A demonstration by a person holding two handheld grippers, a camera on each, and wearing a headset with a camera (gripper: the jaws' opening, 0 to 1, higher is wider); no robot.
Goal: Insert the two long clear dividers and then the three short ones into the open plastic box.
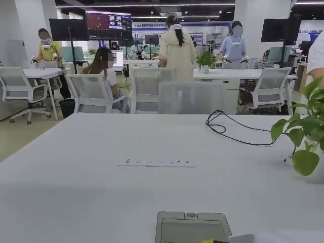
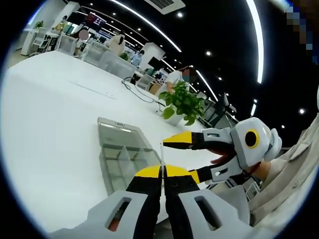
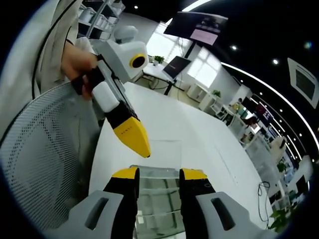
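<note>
Left gripper (image 2: 162, 170) clenched on clear divider (image 3: 167, 152), right gripper (image 3: 158, 173) released; probably light, slick, stiff, so pinch top edge mid-length.

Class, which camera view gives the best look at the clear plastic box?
The left gripper view: the clear plastic box lies nearly whole, its compartments visible. The head view catches its far end at the bottom edge; the right gripper view shows a part between its jaws.
</note>
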